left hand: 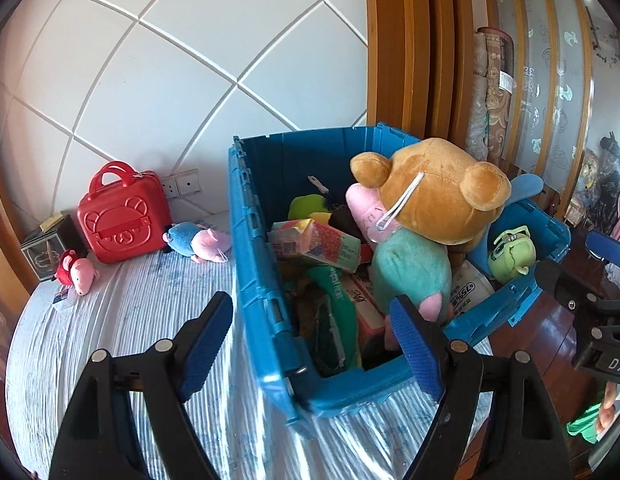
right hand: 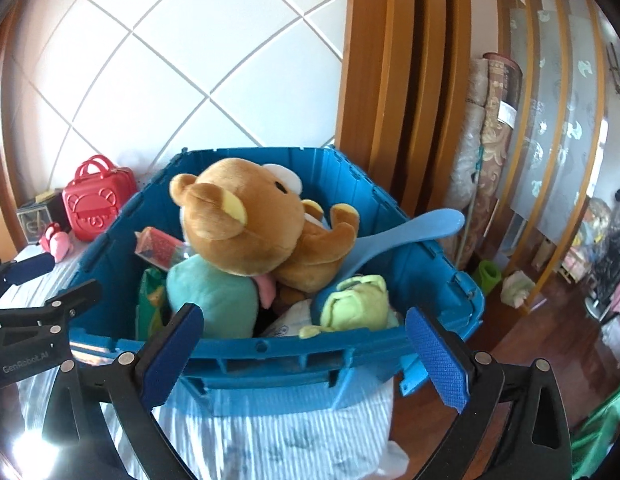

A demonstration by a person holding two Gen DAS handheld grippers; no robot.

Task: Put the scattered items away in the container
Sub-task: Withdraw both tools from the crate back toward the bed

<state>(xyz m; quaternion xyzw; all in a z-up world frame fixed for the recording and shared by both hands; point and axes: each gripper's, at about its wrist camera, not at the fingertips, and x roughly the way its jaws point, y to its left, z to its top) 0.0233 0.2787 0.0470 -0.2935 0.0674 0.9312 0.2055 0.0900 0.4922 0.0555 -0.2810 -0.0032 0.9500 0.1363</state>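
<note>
A blue plastic crate (left hand: pixel 254 264) (right hand: pixel 294 356) stands on the striped bed, filled with toys. A brown bear plush (left hand: pixel 441 192) (right hand: pixel 250 216) lies on top, over a teal plush (left hand: pixel 409 268) (right hand: pixel 214 300). A green frog plush (left hand: pixel 509 254) (right hand: pixel 357 304) and a light blue paddle spoon (right hand: pixel 409 232) sit at the crate's right side. My left gripper (left hand: pixel 311 346) is open just before the crate's near corner, holding nothing. My right gripper (right hand: pixel 306 360) is open wide in front of the crate's near wall, also holding nothing. A blue and pink plush (left hand: pixel 198 242) and a red and pink plush (left hand: pixel 76 270) lie on the bed.
A red bear-faced case (left hand: pixel 124 216) (right hand: pixel 96 200) and a dark box (left hand: pixel 50 248) stand against the tiled wall. Wooden door frames (left hand: pixel 409 48) and rolled rugs (left hand: pixel 493 92) rise behind the crate. The wooden floor (right hand: pixel 549 320) lies to the right.
</note>
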